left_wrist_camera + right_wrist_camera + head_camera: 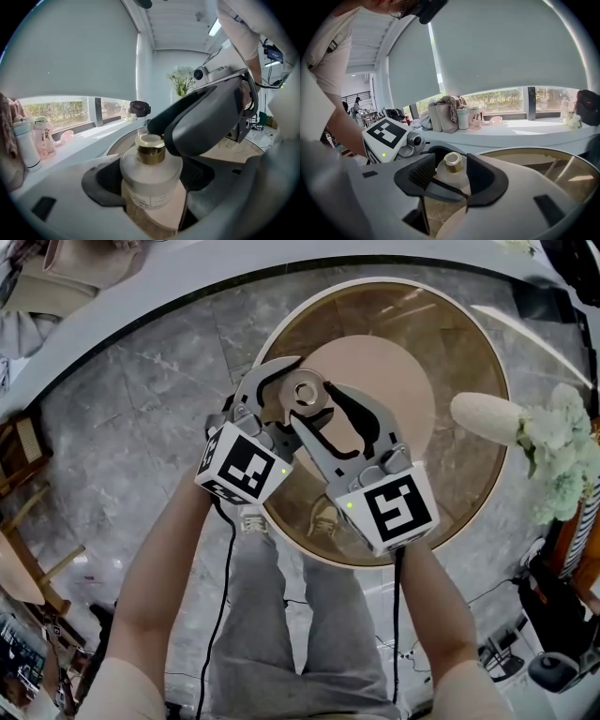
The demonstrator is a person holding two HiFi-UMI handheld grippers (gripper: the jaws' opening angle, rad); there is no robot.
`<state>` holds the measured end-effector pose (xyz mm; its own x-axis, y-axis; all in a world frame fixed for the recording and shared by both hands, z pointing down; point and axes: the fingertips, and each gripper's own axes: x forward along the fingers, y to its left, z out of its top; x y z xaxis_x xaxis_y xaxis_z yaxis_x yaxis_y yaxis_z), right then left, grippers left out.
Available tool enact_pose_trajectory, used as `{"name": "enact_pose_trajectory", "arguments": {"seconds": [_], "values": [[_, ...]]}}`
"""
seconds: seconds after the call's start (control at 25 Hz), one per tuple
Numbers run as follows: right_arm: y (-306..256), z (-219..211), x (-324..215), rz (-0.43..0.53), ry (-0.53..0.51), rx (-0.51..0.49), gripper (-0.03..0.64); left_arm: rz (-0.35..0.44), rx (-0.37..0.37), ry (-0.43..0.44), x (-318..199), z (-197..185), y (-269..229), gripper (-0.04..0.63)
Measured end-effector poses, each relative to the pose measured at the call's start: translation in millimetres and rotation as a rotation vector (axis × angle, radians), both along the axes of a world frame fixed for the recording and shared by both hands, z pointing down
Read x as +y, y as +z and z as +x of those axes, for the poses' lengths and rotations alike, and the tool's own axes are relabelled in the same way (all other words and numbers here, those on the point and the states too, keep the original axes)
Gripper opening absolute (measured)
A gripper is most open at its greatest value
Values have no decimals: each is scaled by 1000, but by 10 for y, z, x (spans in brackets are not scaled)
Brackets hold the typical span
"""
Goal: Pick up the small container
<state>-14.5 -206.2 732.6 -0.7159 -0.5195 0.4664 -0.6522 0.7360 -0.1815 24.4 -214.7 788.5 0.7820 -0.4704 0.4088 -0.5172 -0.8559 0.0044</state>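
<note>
Left claw [152, 182] around small container [151, 174]

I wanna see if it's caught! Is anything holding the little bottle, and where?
Not yet: the small container stands between the open fingers of the left gripper and right gripper.

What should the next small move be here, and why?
Probably close the left claw on the bottle. Its jaws stand open on either side of the frosted body, with the pads level with it but not pressing. The right claw is open too, and the bottle sits only out near its tips, so it looks like the poorer grip.
</note>
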Motion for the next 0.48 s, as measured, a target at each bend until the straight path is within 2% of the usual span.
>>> {"name": "enact_pose_trajectory", "arguments": {"seconds": [0.24,0.48], "values": [[79,-70,18,-23,-31,11,185,-13,-45,37,-43,82,108,325],[92,-54,-9,-25,-21,3,175,-32,-38,73,-61,175,120,327]]}}
